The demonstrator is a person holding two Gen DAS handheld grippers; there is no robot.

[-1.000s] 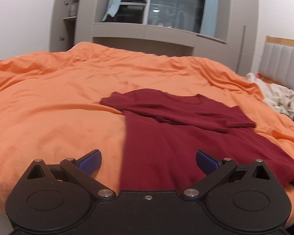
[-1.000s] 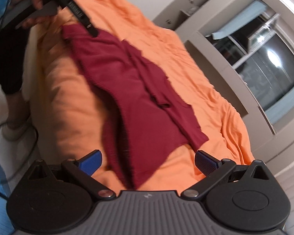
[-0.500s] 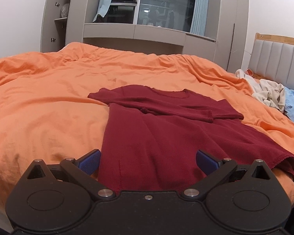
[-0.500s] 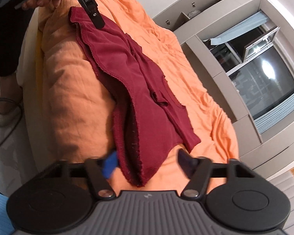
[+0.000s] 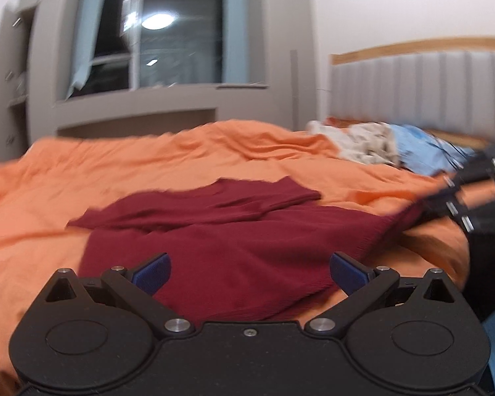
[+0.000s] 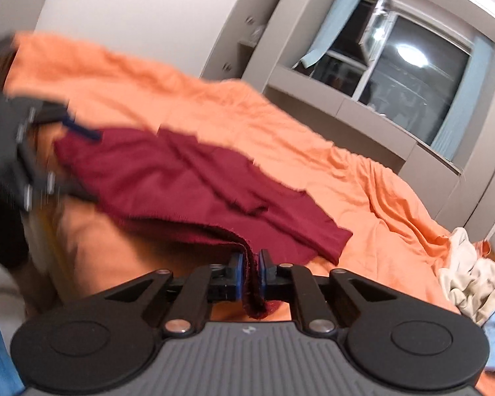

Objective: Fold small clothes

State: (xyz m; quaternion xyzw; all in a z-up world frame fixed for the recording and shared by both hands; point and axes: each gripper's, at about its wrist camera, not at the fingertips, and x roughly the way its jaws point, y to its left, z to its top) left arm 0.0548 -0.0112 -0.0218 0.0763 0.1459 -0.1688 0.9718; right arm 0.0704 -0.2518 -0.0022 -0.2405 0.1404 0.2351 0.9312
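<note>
On the orange duvet [image 5: 188, 165] lies the maroon T-shirt [image 5: 234, 231], its hem corner pinched by the right tongs [image 6: 250, 265], just closed, while the left tongs [image 5: 249, 272] gape over the opposite hem corner, likely for a matching grip.

Right tool [image 5: 475, 194] perhaps motion-blurred, cut off at the frame's edge.

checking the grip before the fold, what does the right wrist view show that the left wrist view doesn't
Only the right wrist view shows the right tool shut on the hem of the dark red shirt, its jaws having just closed there. Only the left wrist view shows the left tool open over the shirt, and the padded headboard. Both show the orange bedcover, the window and the pile of pale clothes.
</note>
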